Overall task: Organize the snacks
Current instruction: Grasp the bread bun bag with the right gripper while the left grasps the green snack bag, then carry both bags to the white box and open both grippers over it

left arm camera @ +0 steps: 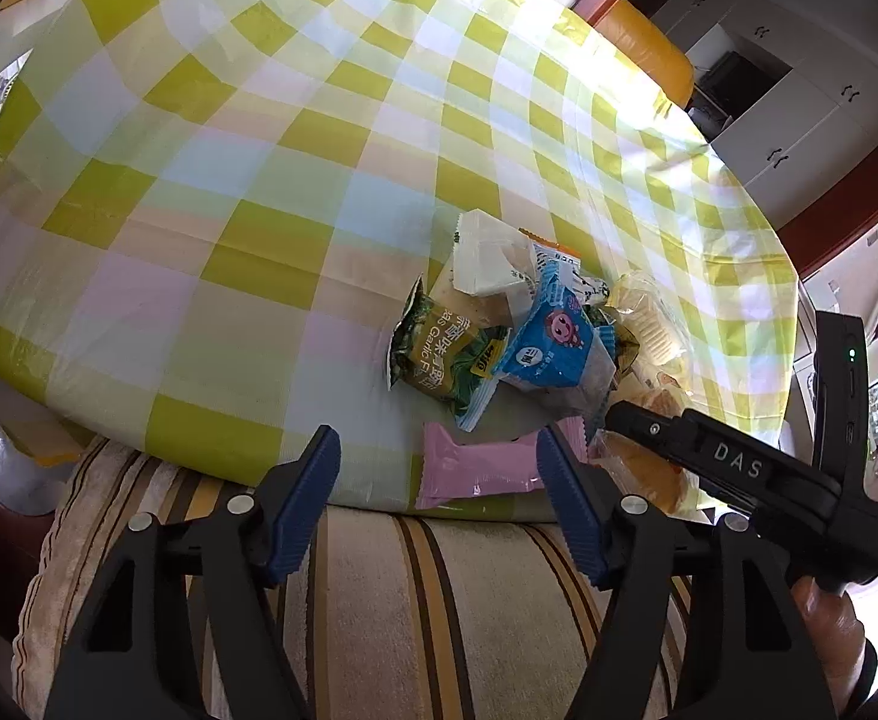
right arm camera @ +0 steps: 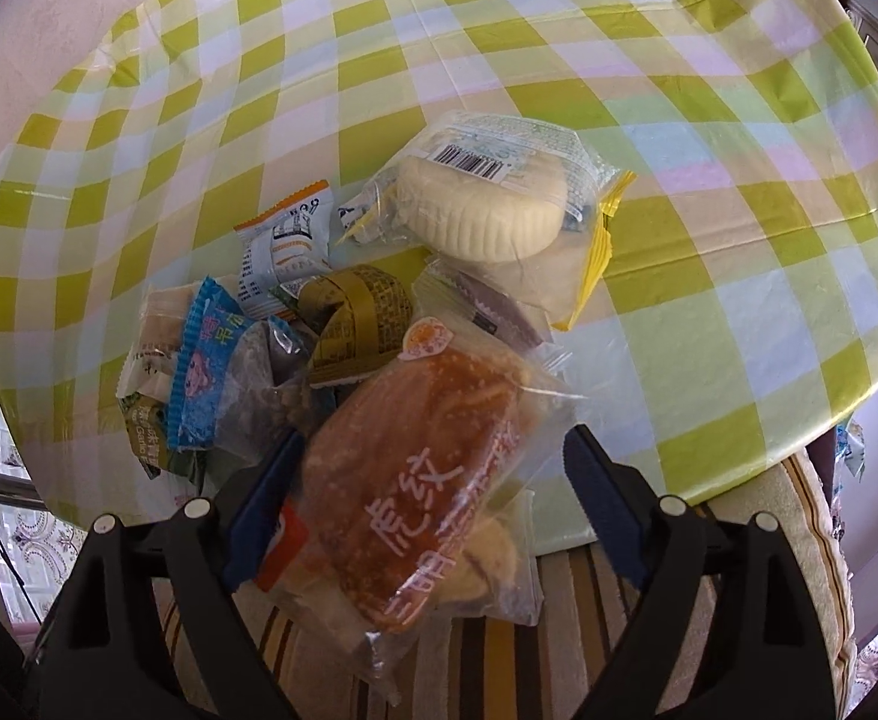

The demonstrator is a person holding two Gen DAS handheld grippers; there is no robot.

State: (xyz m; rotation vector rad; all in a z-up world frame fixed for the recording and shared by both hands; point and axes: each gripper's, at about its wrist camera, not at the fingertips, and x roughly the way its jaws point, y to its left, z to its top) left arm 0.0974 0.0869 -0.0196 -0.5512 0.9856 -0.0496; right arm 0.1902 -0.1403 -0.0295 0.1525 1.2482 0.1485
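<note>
Through the left wrist camera I am hovering the left gripper [left arm camera: 439, 489] with its jaws spread, the pink packet [left arm camera: 478, 471] lying between them at the table edge, untouched. I am planning to settle both pads squarely on its flat sides before pinching, so the wrapper does not slide.

Through the right wrist camera I am holding the right gripper [right arm camera: 432, 495] wide around the brown bread bag [right arm camera: 414, 480]; its pads are not visibly pressing. The white bun pack [right arm camera: 487, 204] is lying beyond. The snack pile is sitting on a green-checked tablecloth [right arm camera: 499, 30], with a striped cushion [right arm camera: 559, 648] just below the edge.
</note>
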